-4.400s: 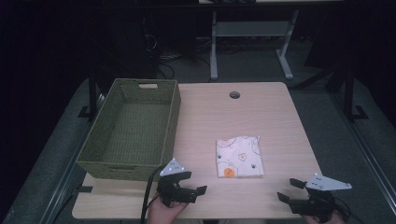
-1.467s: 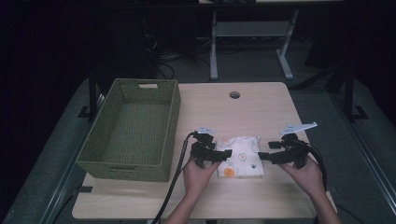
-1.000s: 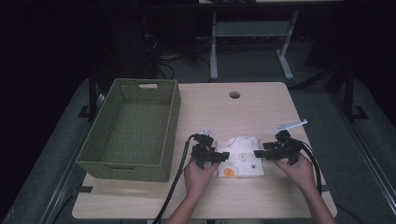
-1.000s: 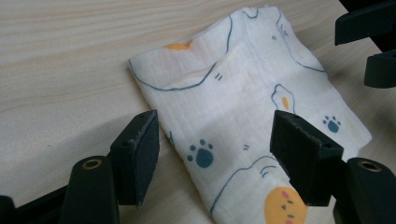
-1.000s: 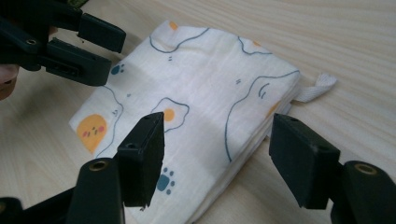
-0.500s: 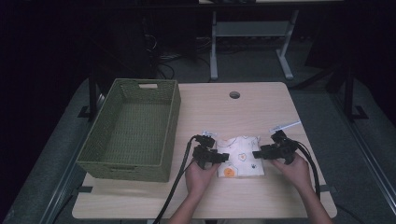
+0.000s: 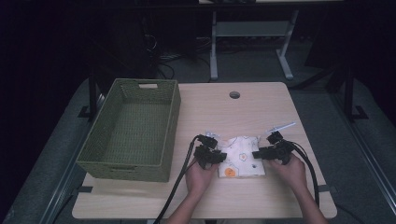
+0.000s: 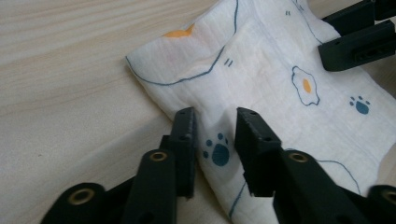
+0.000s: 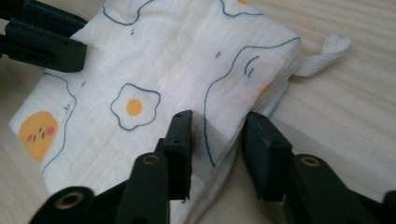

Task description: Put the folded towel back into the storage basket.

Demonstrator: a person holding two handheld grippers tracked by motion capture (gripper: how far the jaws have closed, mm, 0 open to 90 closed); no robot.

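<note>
Between your two grippers, on table (image 7: 261,102): folded cloth (image 7: 242,157), long axis running gripper to gripper. Left gripper (image 8: 212,133) straddles cloth's near edge, jaws just closing; gap visible at one pad, so not yet pinched. Right gripper (image 9: 219,135) straddles opposite edge, jaws just closing, fold bunching between fingers (image 9: 180,140), no firm pinch yet. Both hands equally near. Basket (image 7: 140,93) well apart, beyond left fingers. Coming lift depends on both edges seated between pads.

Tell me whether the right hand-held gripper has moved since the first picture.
Yes. The right hand-held gripper has come up from the table's near right corner, leftward to the folded cloth's right edge.
</note>
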